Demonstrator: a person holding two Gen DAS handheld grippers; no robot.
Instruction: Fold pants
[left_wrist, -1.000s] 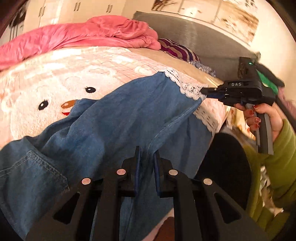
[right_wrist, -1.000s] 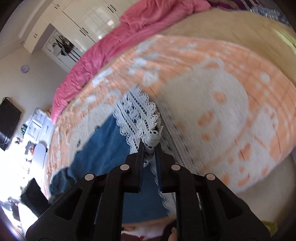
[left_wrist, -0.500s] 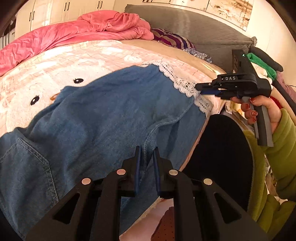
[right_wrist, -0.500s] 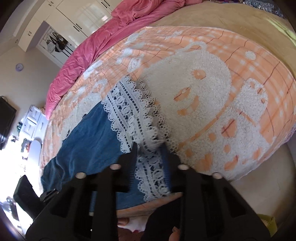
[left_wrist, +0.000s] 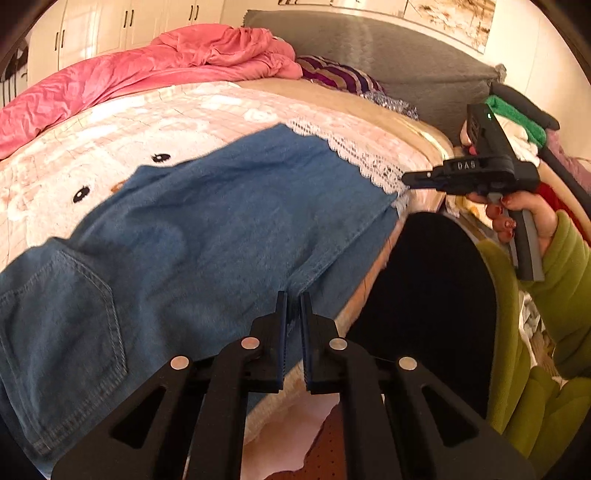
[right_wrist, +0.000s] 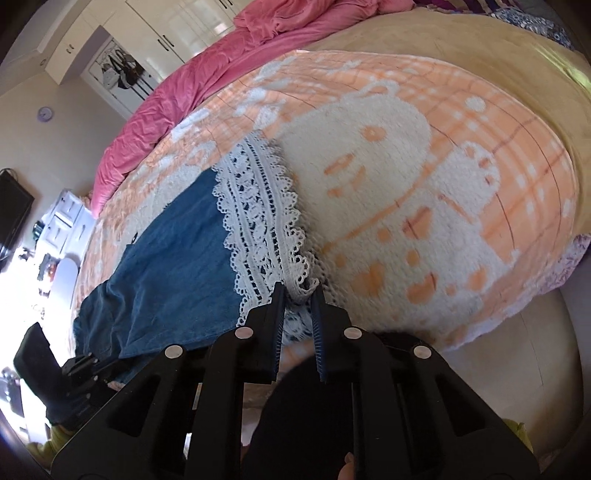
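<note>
Left wrist view: the pants (left_wrist: 207, 229) are seen spread flat on the blanket (left_wrist: 177, 110), with the lace hem (left_wrist: 354, 155) at the far end and a back pocket (left_wrist: 62, 302) nearest the lens. The left gripper (left_wrist: 293, 299) is clamped on the denim seam at the near edge, its jaws almost together with the fabric pinched between them. Compared with half a second ago, the denim is drawn flatter and reaches further toward the near edge of the bed. In the right wrist view, the right gripper (right_wrist: 298, 291) is placed at the corner of the lace hem (right_wrist: 258, 221); its jaws are parted slightly wider than a second ago, when they were closed tight on the lace, and the lace corner lies between them. Whether the lace is held cannot be told. The lace is spread flatter than in the earlier frames. The blanket (right_wrist: 424, 184) is patterned in orange and white with a cartoon figure. A pink duvet (left_wrist: 147, 70) is bunched along the far side, a striped pillow (left_wrist: 340, 75) lies beside it, and a grey headboard (left_wrist: 388, 51) stands behind. White wardrobes (right_wrist: 147, 33) are seen along the wall.
</note>
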